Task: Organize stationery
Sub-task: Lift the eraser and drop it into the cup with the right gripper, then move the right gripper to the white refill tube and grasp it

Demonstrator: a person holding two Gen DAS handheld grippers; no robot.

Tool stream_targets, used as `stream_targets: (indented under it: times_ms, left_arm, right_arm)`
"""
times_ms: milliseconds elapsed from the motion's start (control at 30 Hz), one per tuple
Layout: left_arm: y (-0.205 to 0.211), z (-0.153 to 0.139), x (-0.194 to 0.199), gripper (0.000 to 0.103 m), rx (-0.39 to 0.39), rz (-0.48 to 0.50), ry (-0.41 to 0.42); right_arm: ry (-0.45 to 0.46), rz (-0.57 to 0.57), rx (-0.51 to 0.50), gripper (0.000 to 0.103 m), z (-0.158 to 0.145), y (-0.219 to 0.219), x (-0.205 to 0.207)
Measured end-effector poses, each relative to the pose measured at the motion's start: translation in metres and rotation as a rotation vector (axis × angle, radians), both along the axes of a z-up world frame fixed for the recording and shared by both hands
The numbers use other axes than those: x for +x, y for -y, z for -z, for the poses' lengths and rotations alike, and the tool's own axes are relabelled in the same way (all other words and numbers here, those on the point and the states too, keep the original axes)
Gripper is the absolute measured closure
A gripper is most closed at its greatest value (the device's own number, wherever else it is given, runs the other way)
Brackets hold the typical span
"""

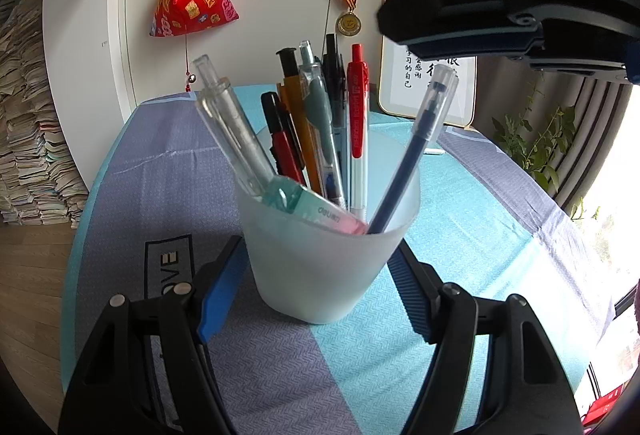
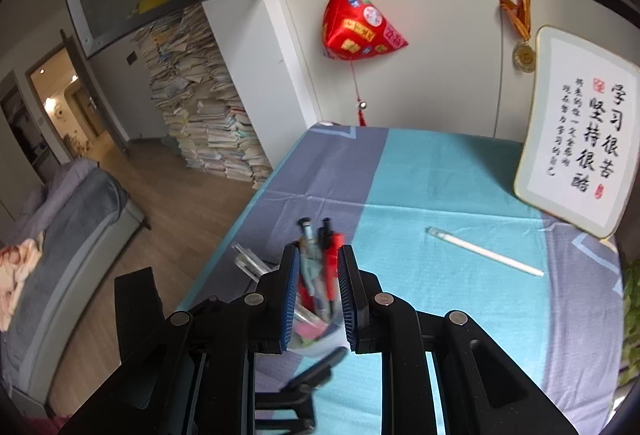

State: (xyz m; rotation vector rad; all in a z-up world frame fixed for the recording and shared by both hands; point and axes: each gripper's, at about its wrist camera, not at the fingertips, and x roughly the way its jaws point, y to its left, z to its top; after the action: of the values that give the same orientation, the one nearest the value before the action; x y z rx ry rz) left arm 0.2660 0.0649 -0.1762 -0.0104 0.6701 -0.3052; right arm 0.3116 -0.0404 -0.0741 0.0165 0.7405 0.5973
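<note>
Left gripper is seen clamped on a frosted cup, with a blue pad pressed against each side of the cup wall near its base. Cup is stood upright on the tablecloth, which is striped in turquoise and grey-blue. Cup is packed with pens: clear-barrelled pens leaned to the left, a red-and-white pen upright at the middle, an orange pen and a red-black pen between them, and a dark blue capped pen leaned to the right. A mint-and-pink item is laid across the cup mouth.

Right gripper is held above the cup, with its jaws set narrow and nothing gripped between them; pen tops are seen blurred through the gap. It is also seen in the left wrist view, at upper right.

One white pen is left lying flat on the turquoise stripe, well apart from the cup, near a framed calligraphy board leaned against the wall.
</note>
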Motion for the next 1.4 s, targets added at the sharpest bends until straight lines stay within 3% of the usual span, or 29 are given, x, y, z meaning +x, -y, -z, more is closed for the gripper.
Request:
stream_targets:
  times_ms: [167,300,400,500,667,900,1033,1067,1133,1200,1400]
  left_arm:
    - [0.000,-0.001,0.000,0.032,0.002,-0.002,0.002]
    - [0.000,-0.001,0.000,0.032,0.003,-0.002,0.005]
    - [0.000,-0.001,0.001,0.032,0.004,-0.002,0.005]
    - [-0.001,-0.002,0.001,0.032,0.005,-0.001,0.005]
    - [-0.001,-0.002,0.001,0.032,0.005,-0.001,0.006]
    - [-0.001,-0.002,0.002,0.031,0.010,-0.002,0.010]
    - [-0.002,-0.002,0.003,0.031,0.010,-0.002,0.010]
    - [-0.001,-0.002,0.002,0.031,0.010,-0.002,0.010]
    - [-0.001,-0.002,0.002,0.031,0.010,-0.002,0.010]
    - [-0.002,-0.002,0.002,0.031,0.010,-0.002,0.010]
    - [-0.002,-0.002,0.002,0.031,0.012,-0.003,0.014]
  right_arm:
    - [-0.015,0.067,-0.117,0.081,0.008,0.036,0.016]
    - [-0.090,0.077,-0.211,0.061,0.034,0.072,0.045]
    - [-0.119,0.046,-0.343,0.060,0.053,0.084,0.062]
    - [-0.092,0.004,-0.519,0.061,0.071,0.081,0.070]
    - [-0.084,-0.078,-0.655,0.061,0.096,0.076,0.092]
    - [-0.137,-0.096,-0.607,0.061,0.111,0.094,0.135]
    - [-0.222,-0.104,-0.495,0.061,0.111,0.111,0.155]
    - [-0.254,-0.099,-0.460,0.062,0.111,0.115,0.158]
    - [-0.282,-0.072,-0.448,0.086,0.111,0.121,0.160]
    - [-0.308,-0.036,-0.454,0.095,0.111,0.124,0.155]
    - [-0.331,0.022,-0.383,0.095,0.090,0.137,0.100]
